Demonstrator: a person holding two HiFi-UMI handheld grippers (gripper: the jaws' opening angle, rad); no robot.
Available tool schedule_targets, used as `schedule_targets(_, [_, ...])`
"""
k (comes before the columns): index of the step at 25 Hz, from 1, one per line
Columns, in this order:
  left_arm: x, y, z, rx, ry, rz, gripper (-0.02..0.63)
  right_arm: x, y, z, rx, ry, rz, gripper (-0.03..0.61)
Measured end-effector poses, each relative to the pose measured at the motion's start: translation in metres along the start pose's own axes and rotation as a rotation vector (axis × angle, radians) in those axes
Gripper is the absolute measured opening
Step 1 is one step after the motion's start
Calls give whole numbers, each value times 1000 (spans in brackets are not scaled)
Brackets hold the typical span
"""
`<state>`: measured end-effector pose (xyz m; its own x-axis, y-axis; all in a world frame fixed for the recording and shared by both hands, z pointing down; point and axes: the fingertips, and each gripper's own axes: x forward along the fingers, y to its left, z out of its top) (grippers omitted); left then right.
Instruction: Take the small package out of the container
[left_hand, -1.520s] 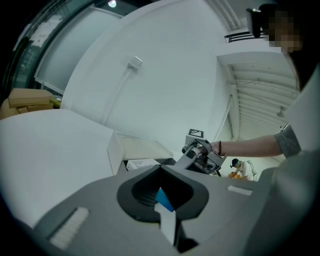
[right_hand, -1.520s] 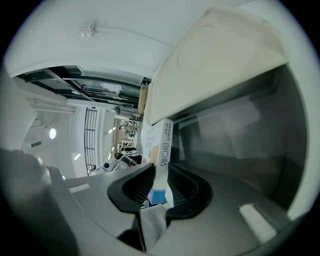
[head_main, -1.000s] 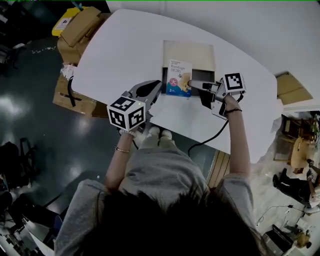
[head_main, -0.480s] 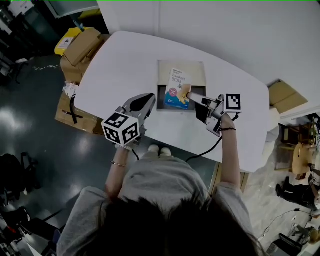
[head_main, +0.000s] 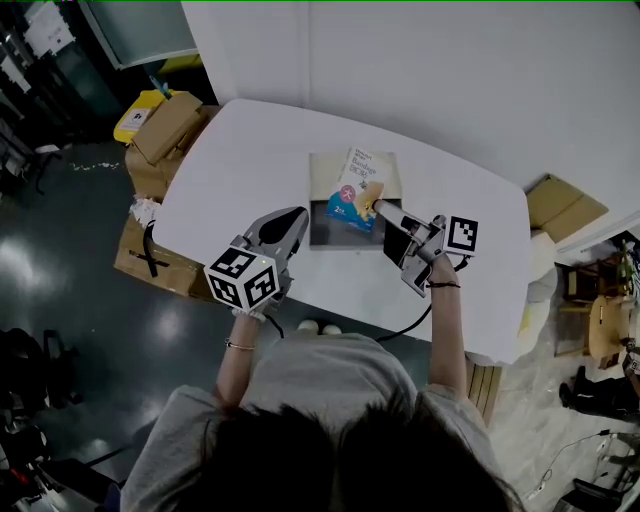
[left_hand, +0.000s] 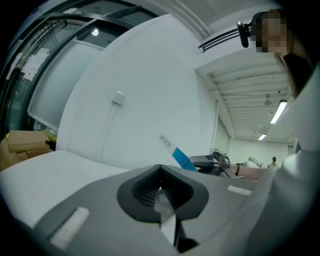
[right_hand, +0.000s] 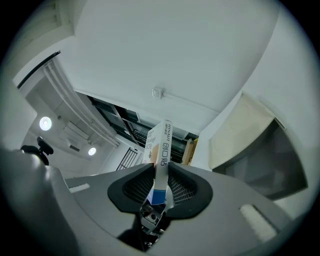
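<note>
Head view: the right tongs (head_main: 377, 208) pinch the small package (head_main: 357, 190) by the end nearest them. Its long axis runs straight ahead of the jaws and away from the person, above the open container (head_main: 325, 228). The left tongs (head_main: 298, 214) sit just left of the container and touch nothing, so the right hand alone carries the lift. Left gripper view: the left tongs (left_hand: 160, 169) are pressed together on nothing, with the package (left_hand: 175, 152) well ahead and to the right, slanting upward in the other tongs. Right gripper view: the ribbed pads clamp the package (right_hand: 160, 150) edge-on and upright, and the container (right_hand: 260, 150) lies off to the right of the jaws and below them. A second ago the package lay square inside the container. Now it is skewed and looks raised — though it is not yet clear to one side of it.
</note>
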<state>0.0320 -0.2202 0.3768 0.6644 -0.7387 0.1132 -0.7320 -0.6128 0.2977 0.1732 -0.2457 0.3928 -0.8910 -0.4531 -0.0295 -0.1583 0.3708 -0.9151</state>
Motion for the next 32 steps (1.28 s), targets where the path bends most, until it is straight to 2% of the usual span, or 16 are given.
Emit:
schedule_targets(5, [6,-6,16,23,-34,-11,-9,-4,14,10,-2,-73,48,105])
schedule_targets(19, [-10,-12,48,75,-132,-46,-9,-8,47,17,-81,-239,91,106])
schedule_targets(32, [-5,-22,52,92,-141,-79,-9,-13,60,17,-132,-275,114,104])
